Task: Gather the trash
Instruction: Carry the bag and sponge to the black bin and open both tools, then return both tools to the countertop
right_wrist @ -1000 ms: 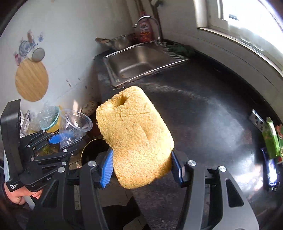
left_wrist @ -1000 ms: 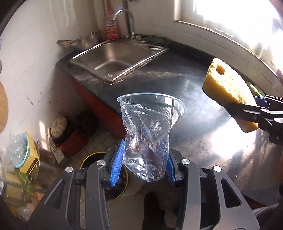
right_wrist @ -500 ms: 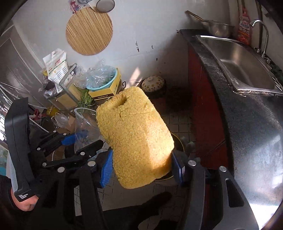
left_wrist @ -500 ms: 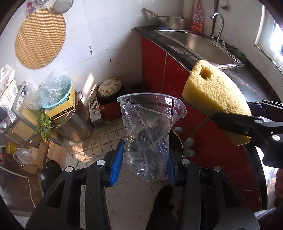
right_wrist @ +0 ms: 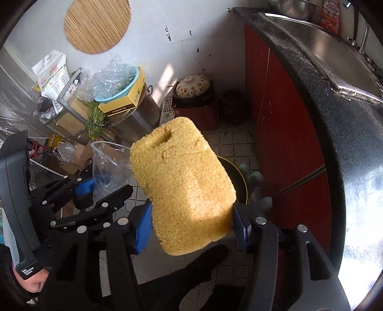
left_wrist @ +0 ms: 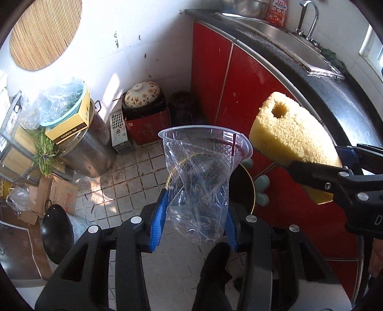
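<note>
Cup (left_wrist: 201, 181), crushed, is pinched in the left tool (left_wrist: 194, 219); the sponge (right_wrist: 183, 191) is clamped by the right tool (right_wrist: 191, 227), both above the bin (left_wrist: 241, 189). Released off-centre, either could be dropped onto the floor (left_wrist: 134, 172).

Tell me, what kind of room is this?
A home kitchen, most likely: a steel sink with a tap set in a dark counter, red cabinets below, and a big steel pot on the tiled floor.
</note>
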`<state>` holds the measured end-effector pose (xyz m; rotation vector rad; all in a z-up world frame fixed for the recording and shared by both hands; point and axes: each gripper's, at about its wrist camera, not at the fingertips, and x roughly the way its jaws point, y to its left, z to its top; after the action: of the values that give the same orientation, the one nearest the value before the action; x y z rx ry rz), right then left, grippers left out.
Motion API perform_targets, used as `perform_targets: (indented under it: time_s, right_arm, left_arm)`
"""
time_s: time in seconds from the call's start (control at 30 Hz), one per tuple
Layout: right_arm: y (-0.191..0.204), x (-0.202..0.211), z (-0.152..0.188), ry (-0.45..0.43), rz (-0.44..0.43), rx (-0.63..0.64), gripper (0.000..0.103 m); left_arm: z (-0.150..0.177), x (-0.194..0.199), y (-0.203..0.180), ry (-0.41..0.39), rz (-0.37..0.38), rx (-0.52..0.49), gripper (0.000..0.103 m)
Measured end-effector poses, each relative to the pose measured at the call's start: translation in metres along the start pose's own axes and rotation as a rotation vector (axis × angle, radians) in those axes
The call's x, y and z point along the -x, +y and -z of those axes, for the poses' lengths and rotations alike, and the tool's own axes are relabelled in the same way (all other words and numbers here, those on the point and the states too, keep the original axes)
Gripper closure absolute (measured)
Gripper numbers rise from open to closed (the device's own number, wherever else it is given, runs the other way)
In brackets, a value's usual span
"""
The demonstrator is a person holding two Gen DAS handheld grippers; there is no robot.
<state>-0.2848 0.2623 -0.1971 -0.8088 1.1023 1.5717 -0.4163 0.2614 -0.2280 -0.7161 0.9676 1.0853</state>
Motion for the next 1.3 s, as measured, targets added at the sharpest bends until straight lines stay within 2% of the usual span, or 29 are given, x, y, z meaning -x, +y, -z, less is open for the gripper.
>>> perform_targets:
  time_s: [0.37, 0.53, 0.6, 0.63, 0.67, 0.7, 0.73, 0.77, 1.07, 1.3]
  right_arm:
    - [-0.034, -0.083, 0.005, 0.101, 0.012, -0.092, 0.046]
    - [-0.038, -0.098, 0.002, 0.120, 0.002, -0.092, 0.045]
    - [-0.036, -0.100, 0.000, 0.122, -0.007, -0.082, 0.041]
    - [-0.034, -0.101, -0.002, 0.121, -0.006, -0.078, 0.037]
    - [-0.032, -0.102, -0.004, 0.122, -0.011, -0.072, 0.034]
    - [-0.030, -0.101, -0.005, 0.120, -0.015, -0.069, 0.026]
    - [-0.030, -0.099, -0.006, 0.111, -0.016, -0.071, 0.020]
    - [-0.031, -0.096, -0.007, 0.106, -0.021, -0.076, 0.019]
    - [-0.027, -0.067, -0.015, 0.078, -0.033, -0.077, 0.016]
    - [-0.030, -0.004, -0.013, -0.001, -0.017, -0.109, 0.016]
  left_arm:
    - [0.016, -0.083, 0.009, 0.068, 0.030, 0.038, 0.061]
    - [0.017, -0.098, 0.014, 0.074, 0.029, 0.048, 0.061]
    - [0.016, -0.098, 0.016, 0.071, 0.038, 0.052, 0.060]
    - [0.016, -0.098, 0.016, 0.072, 0.037, 0.054, 0.048]
    - [0.016, -0.097, 0.016, 0.072, 0.031, 0.053, 0.026]
    - [0.016, -0.095, 0.016, 0.058, 0.023, 0.052, 0.021]
    - [0.017, -0.092, 0.016, 0.044, 0.019, 0.050, 0.020]
    - [0.018, -0.091, 0.015, 0.045, 0.018, 0.045, 0.020]
    - [0.017, -0.070, 0.015, 0.038, 0.004, 0.036, 0.019]
    - [-0.001, -0.030, -0.004, -0.011, -0.004, -0.040, 0.017]
